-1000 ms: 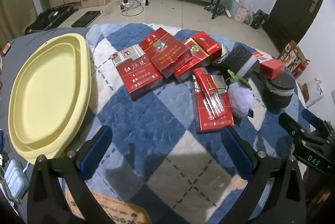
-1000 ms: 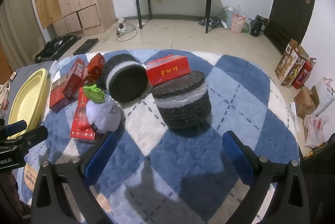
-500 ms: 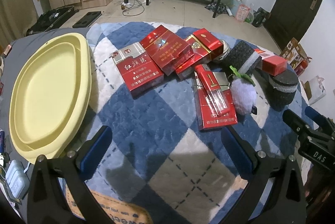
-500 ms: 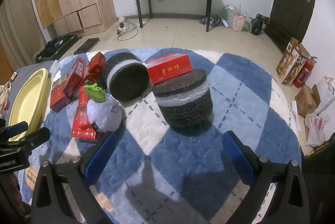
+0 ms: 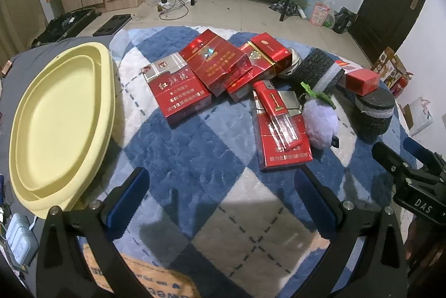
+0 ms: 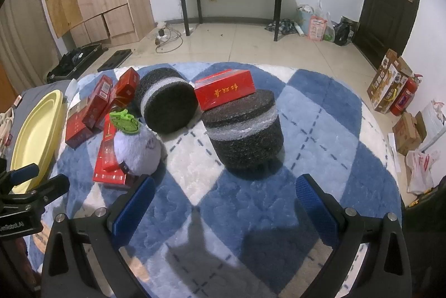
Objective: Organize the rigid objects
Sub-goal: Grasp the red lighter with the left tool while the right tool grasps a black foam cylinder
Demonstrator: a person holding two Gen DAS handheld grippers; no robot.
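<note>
In the left wrist view, a tan label (image 5: pixel 145 281) on the rug is cut off by the bottom edge at 6 o'clock, its print unreadable. The left gripper (image 5: pixel 221 194) hangs over the blue and white diamond rug (image 5: pixel 195 158) with its jaws wide apart, holding and touching nothing. At 9 o'clock the yellow tray (image 5: pixel 60 128) lies beside the rug. Toward 12 o'clock sits a heap of red cigarette packs (image 5: pixel 214 66), overlapping so that the lower ones are partly covered. At 1 o'clock a flat red pack (image 5: pixel 281 136) lies with a slimmer red box across it, and a pale purple plush fruit (image 5: pixel 320 122) touches its right edge. A silver round thing behind the packs is mostly hidden.

In the right wrist view, the right gripper (image 6: pixel 224 200) also stands wide open over bare rug, empty. Just beyond it at 12 o'clock is an upright black foam cylinder (image 6: pixel 244 135). A red box (image 6: pixel 224 91) rests tilted on its far rim, beside a second foam cylinder (image 6: pixel 167 103) lying tipped at 11 o'clock. The far table's small items are too small to identify.
</note>
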